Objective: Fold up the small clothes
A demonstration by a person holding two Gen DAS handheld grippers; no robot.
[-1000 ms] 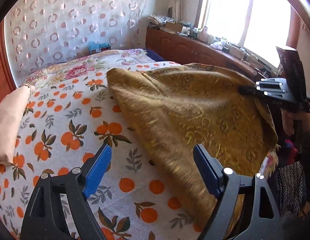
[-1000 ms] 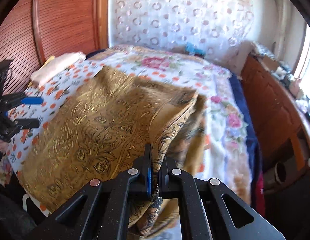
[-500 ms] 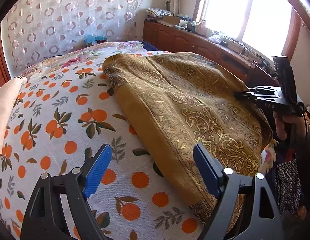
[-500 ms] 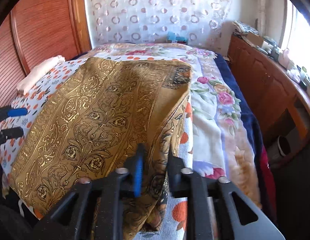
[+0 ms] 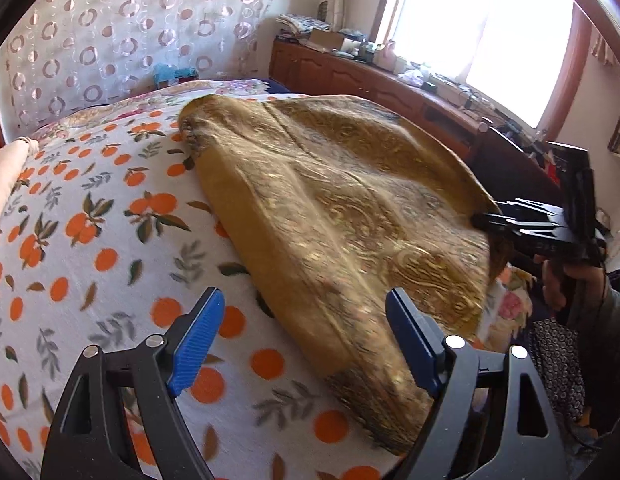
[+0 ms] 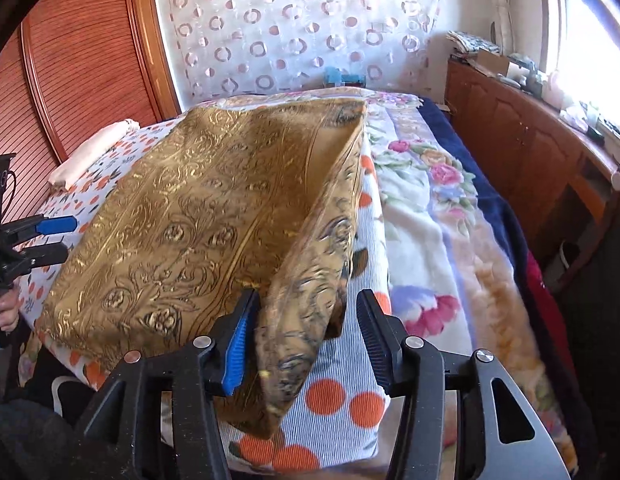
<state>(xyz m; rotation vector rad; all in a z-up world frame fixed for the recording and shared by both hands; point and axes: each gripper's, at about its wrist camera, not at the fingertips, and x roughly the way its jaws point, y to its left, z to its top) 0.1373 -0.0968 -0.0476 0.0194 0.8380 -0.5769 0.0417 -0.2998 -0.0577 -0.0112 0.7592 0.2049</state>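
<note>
A gold brocade cloth (image 5: 334,216) lies folded over on the orange-print bedsheet (image 5: 89,248), covering the bed's right half from the near edge to well up the bed. In the left wrist view the left tongs (image 5: 299,344) are spread wide and grasp nothing; the cloth's near fold runs just in front of the right-hand finger, and the sheet shows between the pads. In the right wrist view the right tongs (image 6: 305,334) are released, jaws apart, with the cloth's near corner (image 6: 293,344) standing up between them, close against the blue left pad. The right tongs sit low at the bed's near edge; the left tongs (image 6: 49,236) appear at far left, level, held in a hand (image 6: 7,312). A floral blanket (image 6: 426,208) lies right of the sheet.
</note>
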